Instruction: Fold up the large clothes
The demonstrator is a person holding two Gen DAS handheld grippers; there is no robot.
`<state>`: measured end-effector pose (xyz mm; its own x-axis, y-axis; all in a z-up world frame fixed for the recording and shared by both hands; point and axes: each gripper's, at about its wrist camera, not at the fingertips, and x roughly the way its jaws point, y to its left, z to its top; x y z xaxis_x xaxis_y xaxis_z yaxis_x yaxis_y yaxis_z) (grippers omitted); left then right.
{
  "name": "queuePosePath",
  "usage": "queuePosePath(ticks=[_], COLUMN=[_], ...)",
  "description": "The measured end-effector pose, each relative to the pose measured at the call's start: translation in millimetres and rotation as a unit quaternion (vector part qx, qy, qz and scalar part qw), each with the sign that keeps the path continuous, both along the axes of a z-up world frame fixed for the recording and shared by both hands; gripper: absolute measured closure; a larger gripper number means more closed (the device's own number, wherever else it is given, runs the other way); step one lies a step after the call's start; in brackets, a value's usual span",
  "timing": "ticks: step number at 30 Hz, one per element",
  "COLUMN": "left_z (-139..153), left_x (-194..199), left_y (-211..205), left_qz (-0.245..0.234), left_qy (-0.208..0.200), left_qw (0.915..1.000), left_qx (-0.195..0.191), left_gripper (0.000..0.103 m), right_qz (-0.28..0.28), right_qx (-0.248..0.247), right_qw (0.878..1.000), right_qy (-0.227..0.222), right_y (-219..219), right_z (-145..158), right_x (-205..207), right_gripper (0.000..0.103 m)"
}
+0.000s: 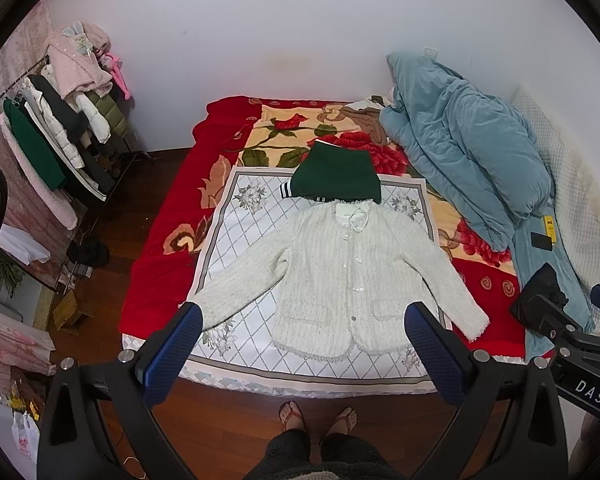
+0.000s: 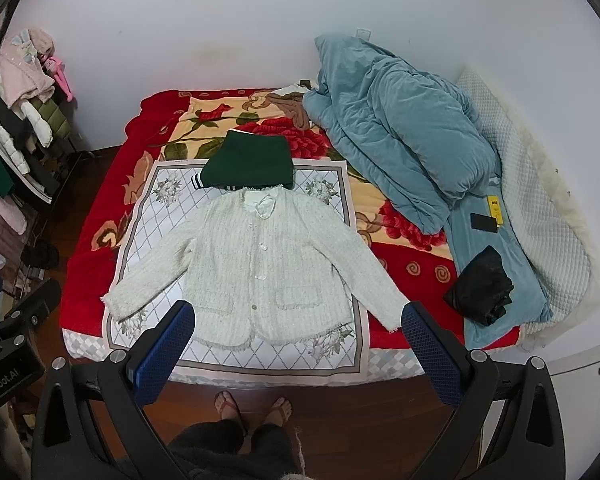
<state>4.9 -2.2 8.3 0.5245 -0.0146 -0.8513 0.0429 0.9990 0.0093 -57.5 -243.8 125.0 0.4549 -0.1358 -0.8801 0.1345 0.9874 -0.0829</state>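
Observation:
A white knit cardigan [image 1: 340, 276] lies flat, front up and sleeves spread, on a white diamond-pattern cloth [image 1: 240, 248] at the foot of the bed. It also shows in the right wrist view [image 2: 260, 264]. A folded dark green garment [image 1: 336, 176] lies just beyond its collar, also in the right wrist view [image 2: 248, 160]. My left gripper [image 1: 304, 320] is open and empty, held high above the bed's near edge. My right gripper [image 2: 298, 318] is open and empty, likewise above the hem. The right gripper's body [image 1: 572, 332] shows at the right of the left wrist view.
A red floral blanket [image 1: 168, 208] covers the bed. A bunched blue duvet [image 2: 400, 128] lies at the right, with a black bundle [image 2: 480, 292], a phone [image 2: 484, 222] and a yellow item near it. A loaded clothes rack [image 1: 60, 128] stands left. My sandalled feet [image 1: 320, 416] stand on wood floor.

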Motion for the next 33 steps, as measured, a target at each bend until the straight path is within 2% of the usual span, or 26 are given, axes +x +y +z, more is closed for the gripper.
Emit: queuePosePath(ticks=[33], left_z=[7], left_x=[2], left_y=[-1], left_qz=[0.003], left_qy=[-0.005], left_qw=[1.0], left_qx=[-0.006], left_gripper=[0.0], right_qz=[0.002], right_qx=[0.004], right_qw=[1.0], right_qy=[-0.004], right_y=[2], right_z=[15], right_x=[7], right_gripper=[0.0])
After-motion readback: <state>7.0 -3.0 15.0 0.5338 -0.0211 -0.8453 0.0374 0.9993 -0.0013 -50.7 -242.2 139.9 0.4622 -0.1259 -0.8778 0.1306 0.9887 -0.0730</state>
